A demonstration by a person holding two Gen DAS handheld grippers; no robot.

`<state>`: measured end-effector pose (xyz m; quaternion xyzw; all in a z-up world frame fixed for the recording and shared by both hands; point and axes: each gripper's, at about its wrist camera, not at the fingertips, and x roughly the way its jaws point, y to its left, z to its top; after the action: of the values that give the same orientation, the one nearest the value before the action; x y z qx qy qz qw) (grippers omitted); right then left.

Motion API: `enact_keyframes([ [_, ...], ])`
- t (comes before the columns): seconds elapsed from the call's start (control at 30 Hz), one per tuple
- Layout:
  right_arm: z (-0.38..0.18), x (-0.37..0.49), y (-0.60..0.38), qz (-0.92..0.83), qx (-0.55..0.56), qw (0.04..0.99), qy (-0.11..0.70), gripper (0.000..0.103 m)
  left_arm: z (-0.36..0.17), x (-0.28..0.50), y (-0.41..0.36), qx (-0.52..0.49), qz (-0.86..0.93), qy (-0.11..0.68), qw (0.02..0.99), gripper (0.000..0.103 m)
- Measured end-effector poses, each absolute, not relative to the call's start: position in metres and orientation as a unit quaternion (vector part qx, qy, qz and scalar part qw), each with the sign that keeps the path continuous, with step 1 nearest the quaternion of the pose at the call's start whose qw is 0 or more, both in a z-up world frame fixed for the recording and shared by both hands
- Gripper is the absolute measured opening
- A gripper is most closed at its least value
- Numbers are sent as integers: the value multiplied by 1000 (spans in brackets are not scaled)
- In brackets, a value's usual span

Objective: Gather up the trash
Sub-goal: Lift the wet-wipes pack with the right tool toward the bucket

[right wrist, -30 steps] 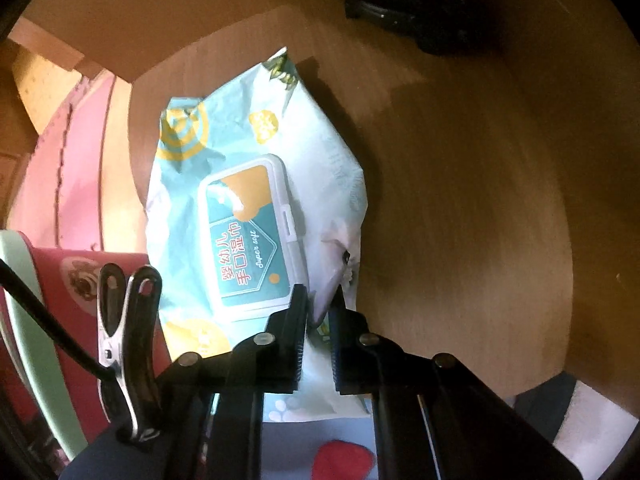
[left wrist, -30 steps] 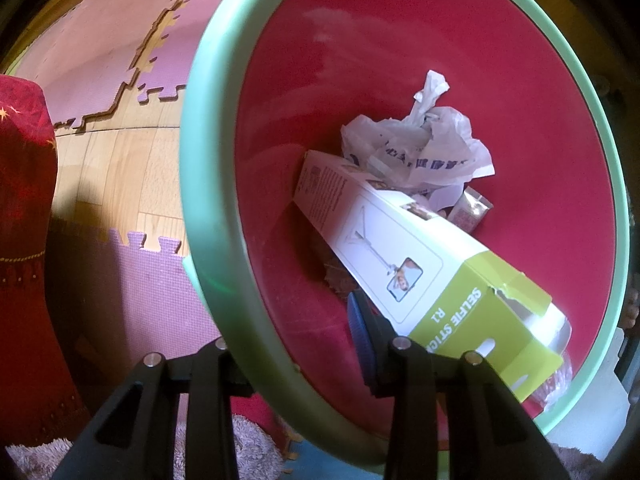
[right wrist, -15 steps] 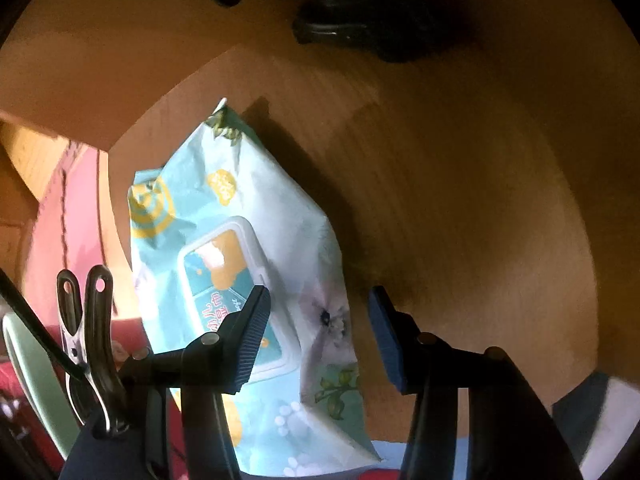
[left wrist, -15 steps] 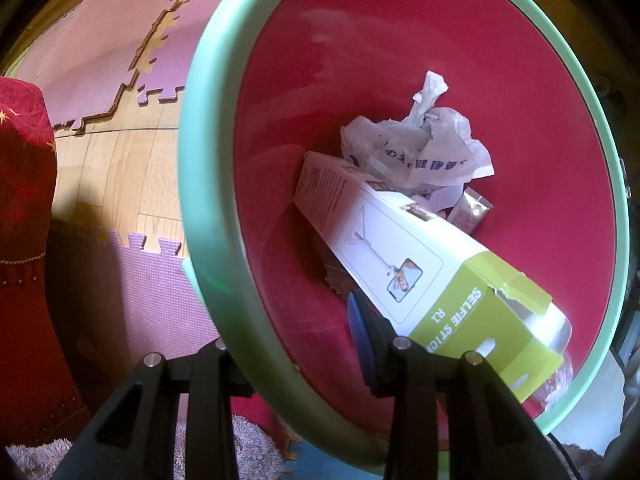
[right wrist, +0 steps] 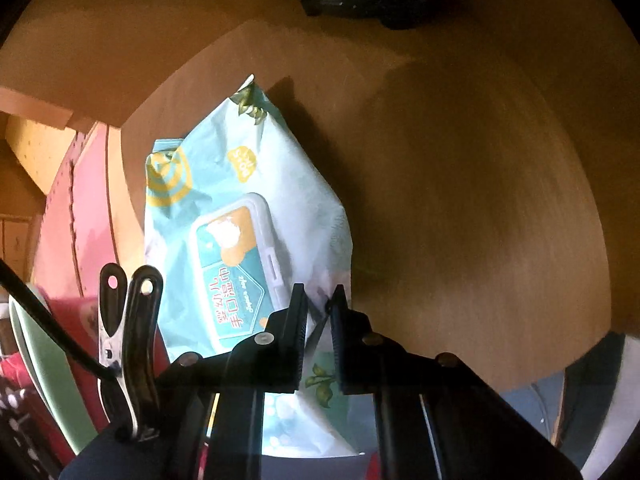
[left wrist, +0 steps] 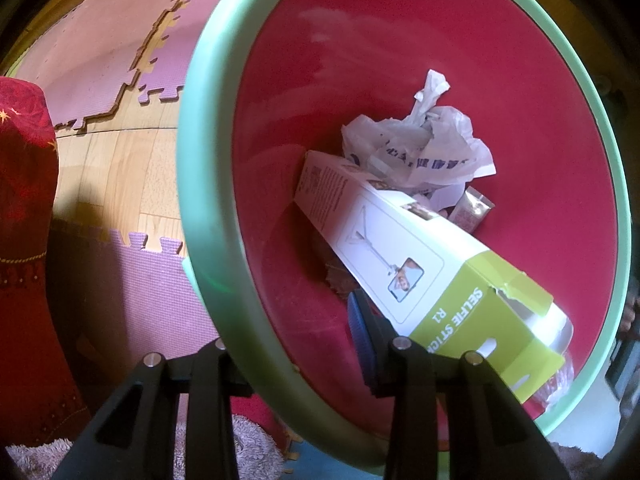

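1. The bin (left wrist: pixel 208 216) looks like smooth plastic: a matt mint-green rim and a slightly glossy red inside.
2. In it, the box (left wrist: pixel 404 256) is smooth printed cardboard, torn at its near green end; the bag (left wrist: pixel 420 148) is thin, crinkled white plastic film.
3. To the left, the mats (left wrist: pixel 100 64) are matt, finely textured foam on a varnished wooden floor (left wrist: pixel 112 176).
4. The wipes pack (right wrist: pixel 256 216) is soft, glossy plastic film with a hard plastic lid.
5. The tabletop (right wrist: pixel 460 200) is smooth brown wood with a faint grain.
6. The clip (right wrist: pixel 132 320) is shiny metal.
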<state>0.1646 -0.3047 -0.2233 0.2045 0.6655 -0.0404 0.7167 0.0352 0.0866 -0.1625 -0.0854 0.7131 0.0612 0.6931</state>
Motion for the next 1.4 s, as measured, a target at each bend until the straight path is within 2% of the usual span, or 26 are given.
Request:
enact_keyframes([
  [0.73, -136, 76, -212, -63, 22, 781, 621, 8, -162, 33, 87, -89, 67, 708, 697, 39],
  [1.4, -43, 11, -198, -123, -23, 834, 537, 7, -160, 32, 87, -96, 67, 706, 699, 39],
])
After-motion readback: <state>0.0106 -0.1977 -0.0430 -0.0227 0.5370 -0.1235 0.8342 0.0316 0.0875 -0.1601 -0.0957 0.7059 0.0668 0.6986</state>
